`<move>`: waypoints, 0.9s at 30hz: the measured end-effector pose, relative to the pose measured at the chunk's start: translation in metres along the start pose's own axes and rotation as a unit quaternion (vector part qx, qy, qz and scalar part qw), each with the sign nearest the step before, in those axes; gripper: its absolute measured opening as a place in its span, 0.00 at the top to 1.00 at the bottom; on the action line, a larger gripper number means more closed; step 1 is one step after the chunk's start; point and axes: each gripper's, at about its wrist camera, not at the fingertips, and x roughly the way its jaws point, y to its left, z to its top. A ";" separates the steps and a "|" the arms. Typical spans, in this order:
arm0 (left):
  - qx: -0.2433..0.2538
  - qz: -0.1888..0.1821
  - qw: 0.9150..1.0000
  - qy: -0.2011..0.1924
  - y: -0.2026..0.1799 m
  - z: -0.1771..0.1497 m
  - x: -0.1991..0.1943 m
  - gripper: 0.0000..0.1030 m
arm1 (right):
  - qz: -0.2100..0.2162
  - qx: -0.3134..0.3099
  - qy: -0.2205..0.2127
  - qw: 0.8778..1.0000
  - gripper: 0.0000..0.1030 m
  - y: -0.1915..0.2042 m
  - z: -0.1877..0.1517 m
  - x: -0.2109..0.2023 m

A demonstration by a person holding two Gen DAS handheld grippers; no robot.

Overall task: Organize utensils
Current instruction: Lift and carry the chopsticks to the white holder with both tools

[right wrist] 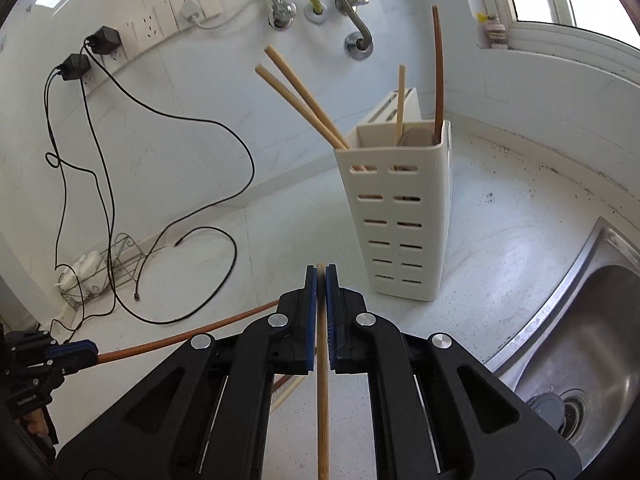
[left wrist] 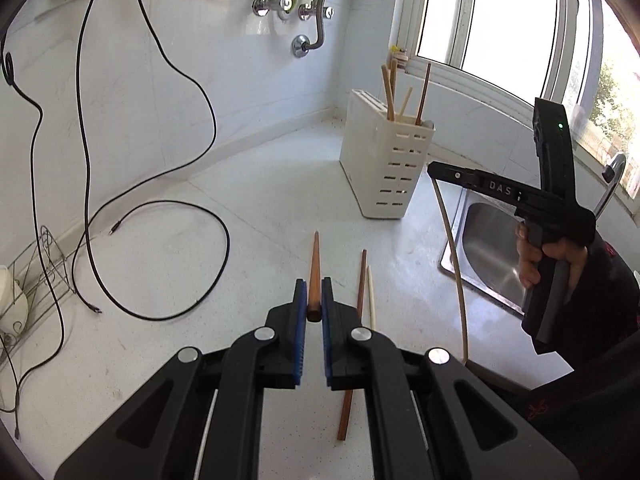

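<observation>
Black cables [left wrist: 176, 208] are trailing across the tabletop [left wrist: 248, 220]; a steel sink [right wrist: 580, 340] is sitting at its right edge.

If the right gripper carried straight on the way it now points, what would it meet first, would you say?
Probably the cream utensil holder: it stands just ahead, slightly right of the right gripper and its pale chopstick. Depth is unclear; it might reach the countertop first.

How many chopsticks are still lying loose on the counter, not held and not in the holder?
2: a dark brown chopstick and a pale chopstick beside it, just right of the left gripper. The gripper bodies may hide others.
</observation>
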 end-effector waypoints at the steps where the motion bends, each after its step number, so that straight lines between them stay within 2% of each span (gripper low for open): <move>1: 0.000 -0.002 1.000 -0.005 0.000 0.005 -0.001 0.93 | 0.001 0.001 -0.009 1.000 0.96 0.001 0.002 -0.005; 11: 0.006 -0.014 0.998 -0.066 -0.007 0.046 -0.002 0.93 | 0.004 -0.015 -0.058 0.998 0.96 0.011 0.019 -0.032; 27: -0.005 -0.033 0.993 -0.109 -0.013 0.089 0.008 0.94 | -0.002 -0.036 -0.091 0.995 0.96 0.017 0.034 -0.052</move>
